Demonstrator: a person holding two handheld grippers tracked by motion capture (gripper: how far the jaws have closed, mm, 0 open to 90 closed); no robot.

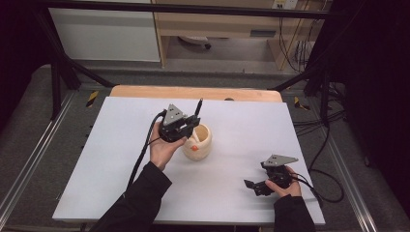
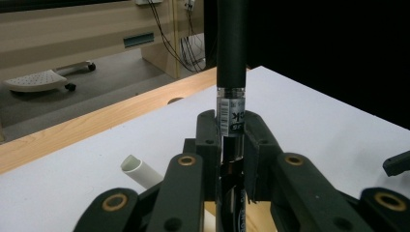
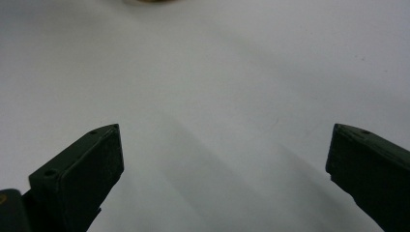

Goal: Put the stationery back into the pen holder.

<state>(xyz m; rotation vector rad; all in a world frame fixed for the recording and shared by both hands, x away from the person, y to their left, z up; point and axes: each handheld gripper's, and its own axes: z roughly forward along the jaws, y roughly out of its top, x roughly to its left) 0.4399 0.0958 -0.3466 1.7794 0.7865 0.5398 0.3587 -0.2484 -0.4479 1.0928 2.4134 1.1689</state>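
The left gripper (image 2: 227,145) sits closest to the lens in its own view, its 2 black jaws pinched tight on a pen (image 2: 231,72), gripping the clear labelled section just below the black sleeve. The pen stands upright in that grip, most of its length rising above the jaws. In the high view the pen (image 1: 198,107) pokes up beside the grey plate, directly above the near-left rim of the cream pen holder (image 1: 199,141), which stands mid-table on the white table sheet (image 1: 121,159).

Judging by its look, the pen is light, stiff and fairly slick on its plastic barrel, so a firm pinch near the middle, as here, should keep it from pivoting; a hold at the very end would likely let it swing.

Inside the holder lies something orange (image 1: 193,147), and a white tube (image 2: 141,170) leans out of it just beside the jaws.

Well to the right of the holder and nearer the table's front edge, the right gripper (image 1: 255,185) rests low, jaws spread wide with nothing between them.
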